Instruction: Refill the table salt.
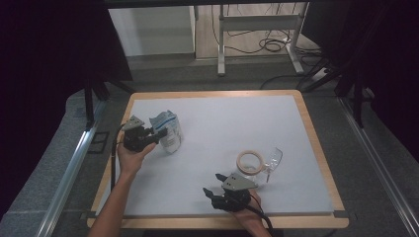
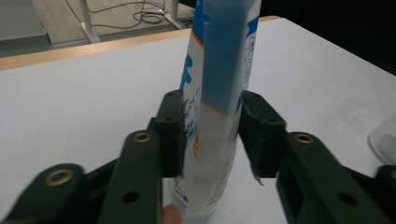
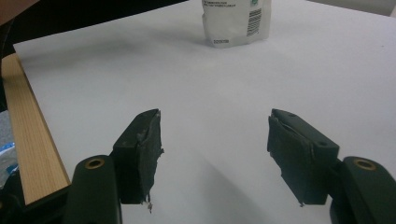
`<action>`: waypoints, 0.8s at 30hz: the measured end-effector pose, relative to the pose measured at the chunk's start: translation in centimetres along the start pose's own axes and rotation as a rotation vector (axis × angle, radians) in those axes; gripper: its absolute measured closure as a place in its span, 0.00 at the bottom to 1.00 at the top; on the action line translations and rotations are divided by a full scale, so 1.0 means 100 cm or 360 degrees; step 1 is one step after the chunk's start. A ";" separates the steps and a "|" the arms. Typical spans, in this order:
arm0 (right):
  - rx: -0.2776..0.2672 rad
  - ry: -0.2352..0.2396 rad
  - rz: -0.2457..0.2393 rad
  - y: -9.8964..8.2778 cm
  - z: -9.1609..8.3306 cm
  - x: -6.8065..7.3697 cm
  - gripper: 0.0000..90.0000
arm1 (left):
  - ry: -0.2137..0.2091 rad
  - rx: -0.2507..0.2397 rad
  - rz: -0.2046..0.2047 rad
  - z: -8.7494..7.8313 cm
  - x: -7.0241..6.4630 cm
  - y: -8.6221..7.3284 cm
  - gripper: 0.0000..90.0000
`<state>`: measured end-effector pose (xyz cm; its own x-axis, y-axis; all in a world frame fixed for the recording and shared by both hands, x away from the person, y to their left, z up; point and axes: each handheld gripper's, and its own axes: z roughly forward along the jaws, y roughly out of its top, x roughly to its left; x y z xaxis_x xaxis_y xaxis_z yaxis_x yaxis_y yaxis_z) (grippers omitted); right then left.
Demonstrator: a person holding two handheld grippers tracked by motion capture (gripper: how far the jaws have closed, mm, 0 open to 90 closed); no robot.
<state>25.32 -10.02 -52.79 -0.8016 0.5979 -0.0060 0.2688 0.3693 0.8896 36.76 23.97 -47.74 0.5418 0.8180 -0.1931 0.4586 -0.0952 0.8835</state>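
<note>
A wood-rimmed counter carries a matte, pale grey-white sheet that covers nearly all of its top. Near the counter's left edge stands a soft, crinkled white-and-blue plastic pouch, upright and slightly creased, with blue print on its face and an orange line across it (the lettering is too blurred to read). The left claw is clenched on this pouch: in the left gripper view its two blocky black jaws press flat against either side of the pouch about midway up, with a fingertip just visible at the bottom of that picture. The left hand wraps the claw's body from below, the forearm running in from the counter's front-left corner.

Toward the front-right of the counter lies a flat cream-coloured ring, touching a clear, glossy plastic piece on its right. Just in front of them, near the front edge, the right claw rests low, released, its jaws standing well apart over bare sheet, their worn rubbery pads frayed at the edges.
</note>
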 end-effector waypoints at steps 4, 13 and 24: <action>0.0005 -0.0002 0.0007 -0.001 0.000 -0.001 0.40 | -0.0002 -0.0011 0.0008 0.002 0.000 0.000 0.86; 0.0006 0.0003 0.0002 -0.001 0.001 0.000 0.40 | -0.0025 -0.0044 0.0018 0.005 -0.001 0.001 0.93; 0.0012 0.0007 -0.0011 -0.002 0.002 0.002 0.40 | -0.0005 -0.0074 0.0030 0.002 -0.007 0.016 0.88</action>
<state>25.19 -9.79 -53.07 -0.8057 0.5922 -0.0105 0.2670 0.3789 0.8861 37.24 23.19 -46.32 0.5526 0.8144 -0.1774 0.4152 -0.0843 0.9058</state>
